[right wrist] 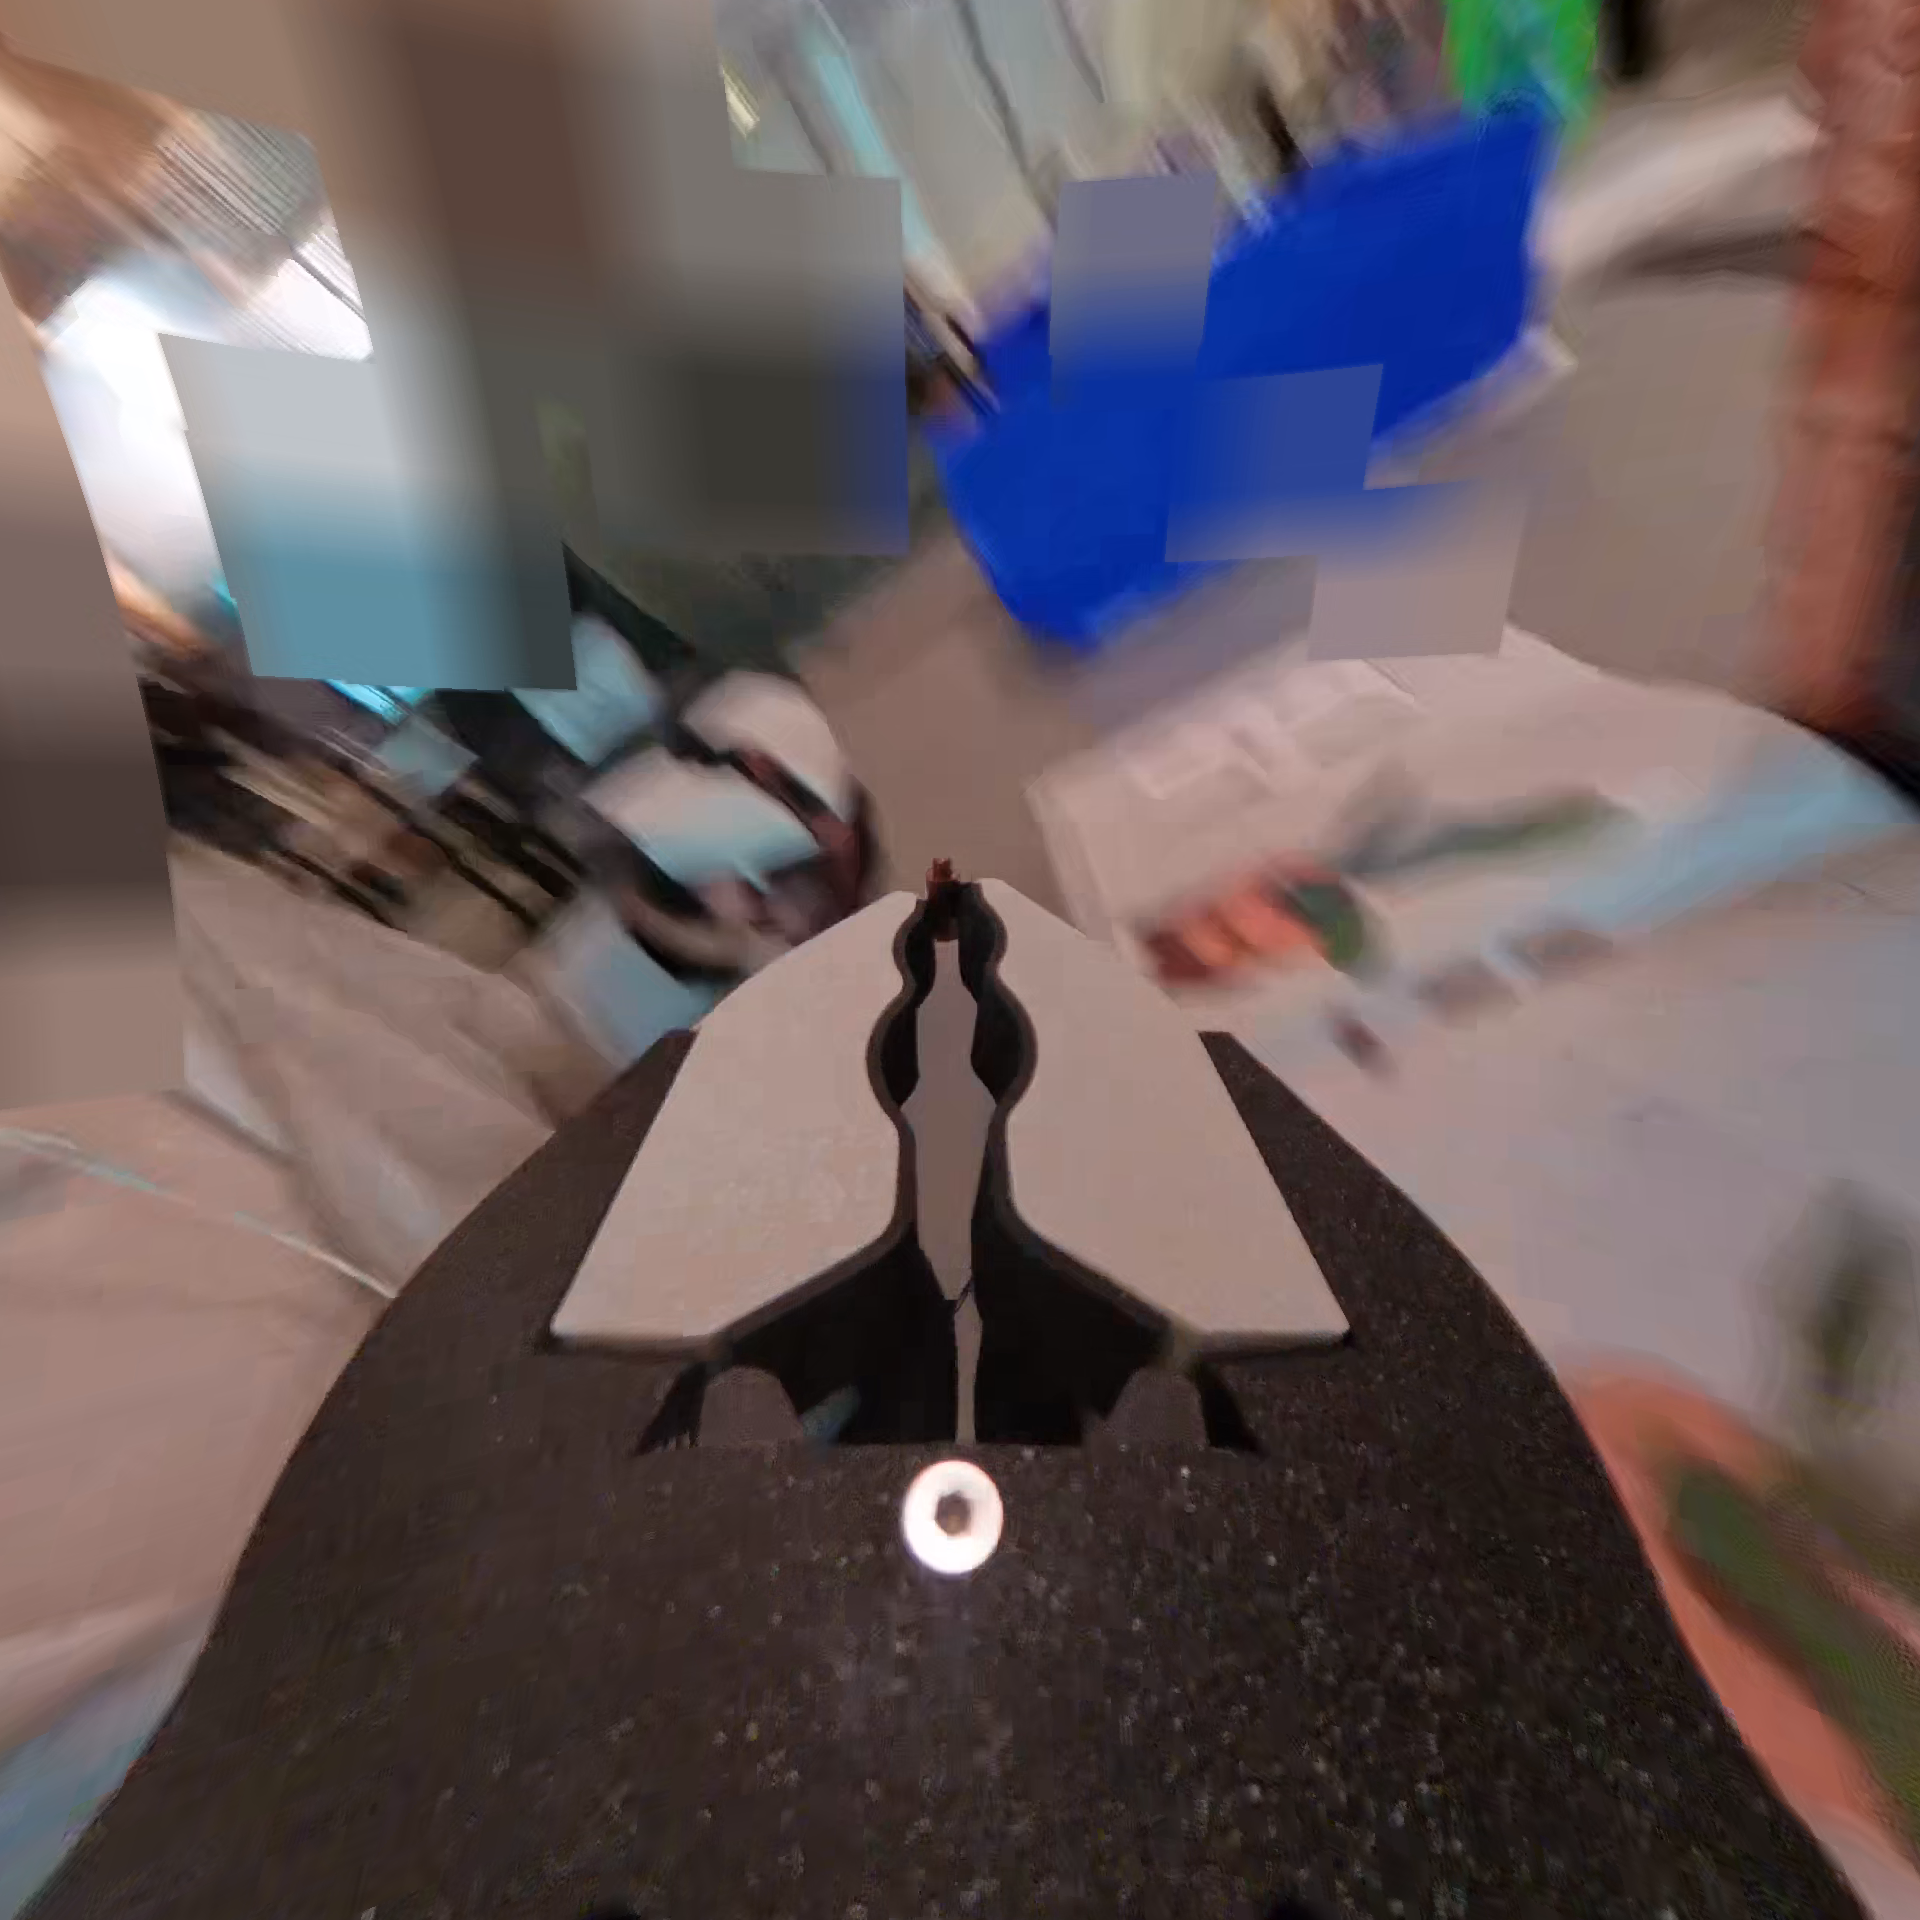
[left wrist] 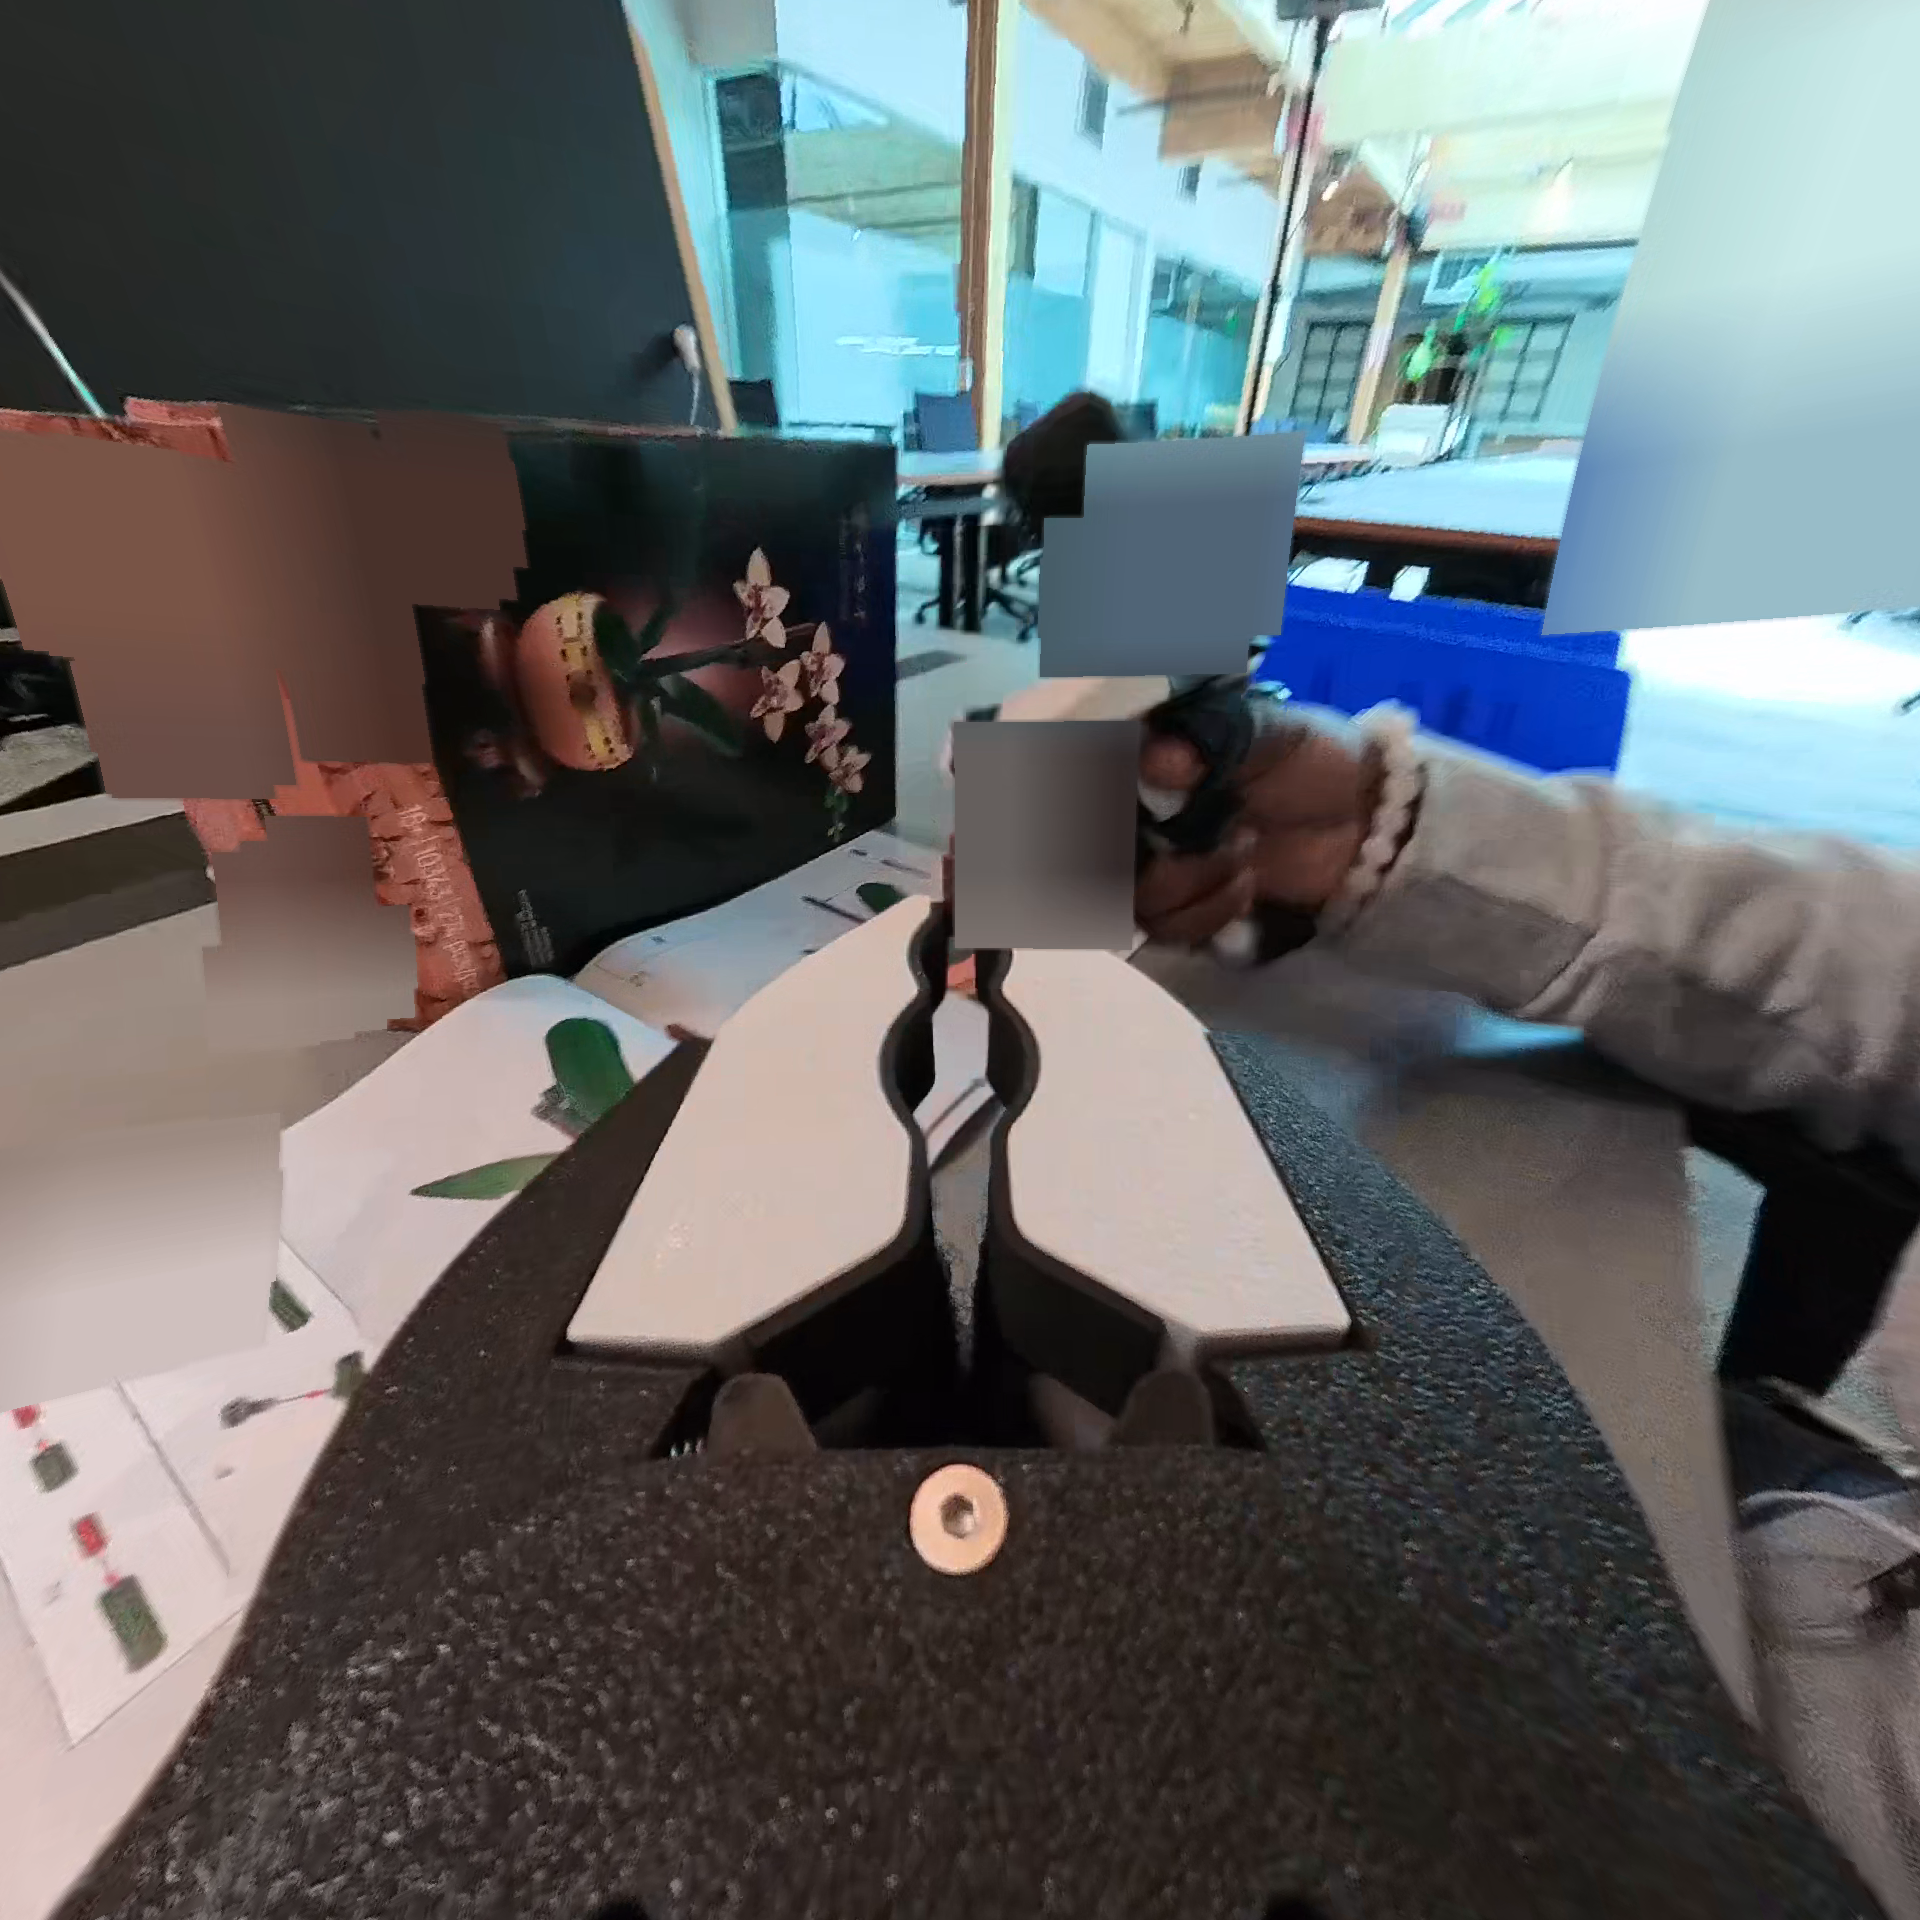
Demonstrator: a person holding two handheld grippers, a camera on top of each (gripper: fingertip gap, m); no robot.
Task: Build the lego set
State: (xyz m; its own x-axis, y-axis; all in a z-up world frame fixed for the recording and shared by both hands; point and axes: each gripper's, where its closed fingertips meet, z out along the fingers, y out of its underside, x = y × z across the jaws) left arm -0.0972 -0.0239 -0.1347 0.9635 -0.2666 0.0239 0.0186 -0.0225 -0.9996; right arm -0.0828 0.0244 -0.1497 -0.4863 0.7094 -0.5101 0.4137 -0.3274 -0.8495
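In the left wrist view my left gripper (left wrist: 961, 940) has its white fingers (left wrist: 800, 1122) drawn close together, with a narrow gap. A blurred patch hides the tips, so I cannot see anything held there. Just beyond them a person's hand (left wrist: 1247, 831) in a grey sleeve holds the other gripper, mostly hidden by the patch. In the right wrist view, which is heavily motion-blurred, my right gripper (right wrist: 943, 904) is shut on a tiny dark red lego piece (right wrist: 941, 871) that sticks out at the fingertips.
The dark lego box (left wrist: 665, 675) with an orchid picture stands at the back left. The open instruction booklet (left wrist: 457, 1101) lies under and left of the left gripper, and also shows in the right wrist view (right wrist: 1455, 831). A pink rounded shape with green (right wrist: 1745, 1579) sits at the lower right. My right fingertips sit around 6 cm from my left ones.
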